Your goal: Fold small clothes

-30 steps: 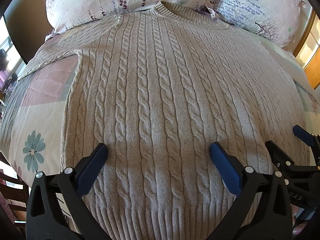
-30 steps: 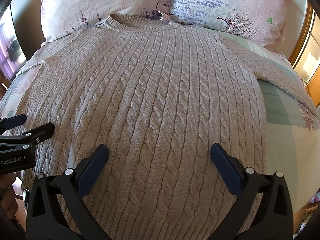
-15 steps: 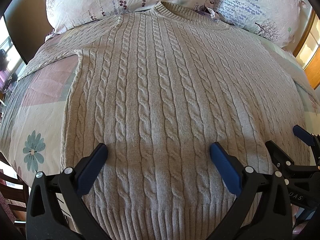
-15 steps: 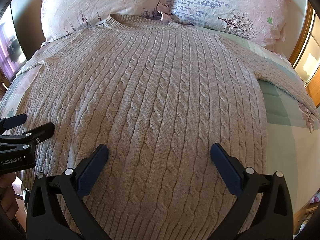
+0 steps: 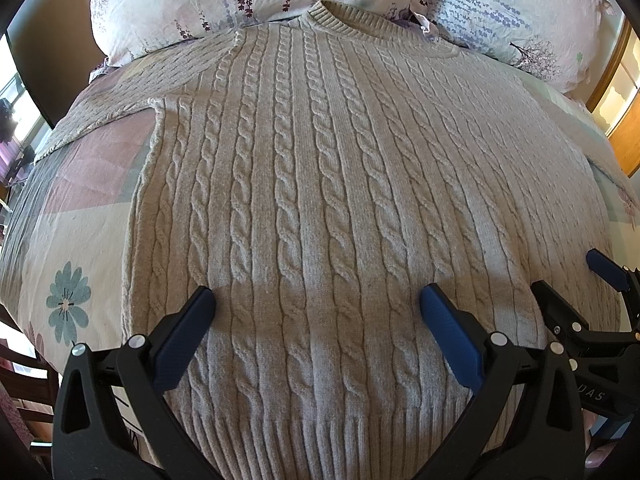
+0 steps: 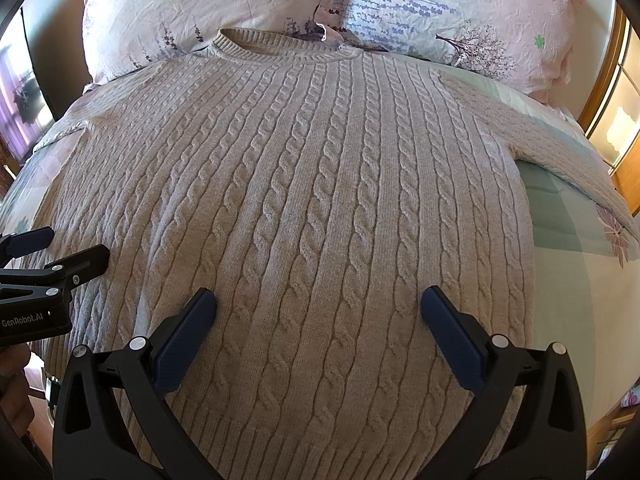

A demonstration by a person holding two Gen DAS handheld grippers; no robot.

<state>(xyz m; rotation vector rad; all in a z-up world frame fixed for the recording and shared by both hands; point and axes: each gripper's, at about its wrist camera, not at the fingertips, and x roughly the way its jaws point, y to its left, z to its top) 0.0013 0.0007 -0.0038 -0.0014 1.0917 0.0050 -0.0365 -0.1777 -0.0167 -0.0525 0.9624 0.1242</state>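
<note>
A beige cable-knit sweater [image 5: 320, 184] lies flat and face up on the bed, collar toward the pillows, hem toward me; it also fills the right wrist view [image 6: 320, 208]. Its sleeves spread out to the left [image 5: 120, 92] and right [image 6: 560, 148]. My left gripper [image 5: 316, 320] is open and empty above the lower left part of the sweater. My right gripper [image 6: 318, 320] is open and empty above the lower right part. Each gripper shows at the edge of the other's view, the right gripper [image 5: 576, 284] and the left gripper [image 6: 60, 248].
Two floral pillows [image 6: 208, 4] [image 6: 472, 12] lie behind the collar. The patchwork bedspread [image 5: 60, 248] shows on both sides of the sweater [image 6: 572, 280]. A dark headboard panel [image 5: 44, 52] stands at the far left and wooden furniture [image 6: 624, 120] at the right.
</note>
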